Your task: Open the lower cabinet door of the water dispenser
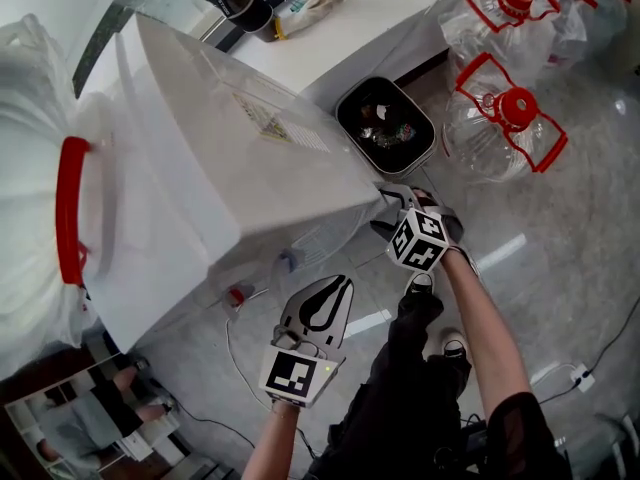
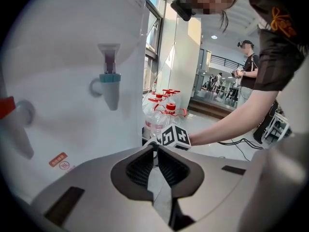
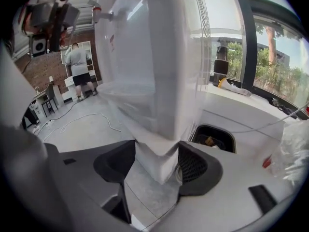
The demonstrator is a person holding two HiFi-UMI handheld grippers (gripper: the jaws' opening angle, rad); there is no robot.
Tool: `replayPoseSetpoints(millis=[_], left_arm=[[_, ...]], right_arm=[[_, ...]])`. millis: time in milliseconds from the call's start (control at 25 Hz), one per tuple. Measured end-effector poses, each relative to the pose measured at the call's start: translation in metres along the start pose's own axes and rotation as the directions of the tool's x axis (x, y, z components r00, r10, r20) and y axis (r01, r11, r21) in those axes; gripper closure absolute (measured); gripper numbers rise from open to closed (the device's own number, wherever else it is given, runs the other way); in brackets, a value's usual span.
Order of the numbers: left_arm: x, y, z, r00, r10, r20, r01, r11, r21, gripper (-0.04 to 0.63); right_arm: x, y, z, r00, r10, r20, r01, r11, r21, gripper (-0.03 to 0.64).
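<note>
Right tongs [image 3: 157, 148] are spread wide with the bottom corner of the white water dispenser [image 1: 250, 158] between them, it's on the floor just left of a trash bin [image 1: 430, 146], left tongs [image 1: 336, 286] pinched narrow on nothing near its tap side, red-capped jugs [image 1: 500, 118] far right.

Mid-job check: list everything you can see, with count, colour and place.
water dispenser: one, white, centre left
bottle: one, clear with a red handle, on top of the dispenser
taps: two, blue and red, dispenser front
water jugs: three, clear with red caps, floor upper right
bin: one, black, beside the dispenser
flask: one, dark, on the white ledge at top
bystanders: two, background
left gripper: grey, shut, empty, before the taps
right gripper: grey, jaws apart, the dispenser's corner seen between them
</note>
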State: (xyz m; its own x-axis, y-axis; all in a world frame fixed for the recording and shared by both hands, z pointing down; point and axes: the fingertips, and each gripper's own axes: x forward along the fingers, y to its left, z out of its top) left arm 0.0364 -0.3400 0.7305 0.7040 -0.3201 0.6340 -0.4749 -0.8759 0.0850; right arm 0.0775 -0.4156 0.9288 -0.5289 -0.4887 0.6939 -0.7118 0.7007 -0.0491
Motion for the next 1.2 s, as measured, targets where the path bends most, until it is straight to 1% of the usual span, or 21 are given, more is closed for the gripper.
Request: replayPoseSetpoints(millis=[160,440,560,720,840,960,1080,1200], left_arm=[[-0.009,-0.009,-0.004,1.0,0.008,-0.015,-0.008,1.0,-0.007,0.568],[-0.042,-0.042,-0.01,1.0,0.029,-0.005,-0.03,0.999,-0.044,0.568],[-0.06,-0.056,-0.022,0.999,0.047,-0.013,-0.048,0.997,-0.057,0.568],[-0.089,-0.079,-0.043,0.997,0.079,-0.018,-0.08,0.993,-0.091,0.568],[-0.112,-0.088,-0.059,0.993,0.113,-0.028,-0.116,0.987,-0.114,0.568],[-0.132,-0.091,-0.072,0.987,0.159,-0.018,-0.16,0.976,-0.148,0.568],[-0.152,-0.092,-0.081,0.977,0.214,-0.007,-0.211,0.959,-0.188,0.568],[-0.17,-0.091,-0.093,0.966,0.258,-0.007,-0.253,0.943,-0.218,0.568]], right_arm=[[-0.018,0.026,-0.02,1.0,0.017,-0.008,-0.017,1.0,0.019,0.362],[-0.041,0.076,-0.048,0.996,0.042,-0.075,-0.041,0.999,0.013,0.385],[-0.048,0.099,-0.056,0.994,0.053,-0.096,-0.052,0.999,0.005,0.402],[-0.057,0.141,-0.068,0.991,0.085,-0.107,-0.083,0.996,0.023,0.405],[-0.056,0.176,-0.069,0.984,0.132,-0.124,-0.132,0.991,0.004,0.413],[-0.052,0.215,-0.066,0.972,0.189,-0.142,-0.194,0.981,-0.024,0.414],[-0.048,0.253,-0.063,0.953,0.257,-0.158,-0.267,0.963,-0.044,0.405],[-0.044,0.292,-0.058,0.933,0.32,-0.164,-0.333,0.941,-0.062,0.414]])
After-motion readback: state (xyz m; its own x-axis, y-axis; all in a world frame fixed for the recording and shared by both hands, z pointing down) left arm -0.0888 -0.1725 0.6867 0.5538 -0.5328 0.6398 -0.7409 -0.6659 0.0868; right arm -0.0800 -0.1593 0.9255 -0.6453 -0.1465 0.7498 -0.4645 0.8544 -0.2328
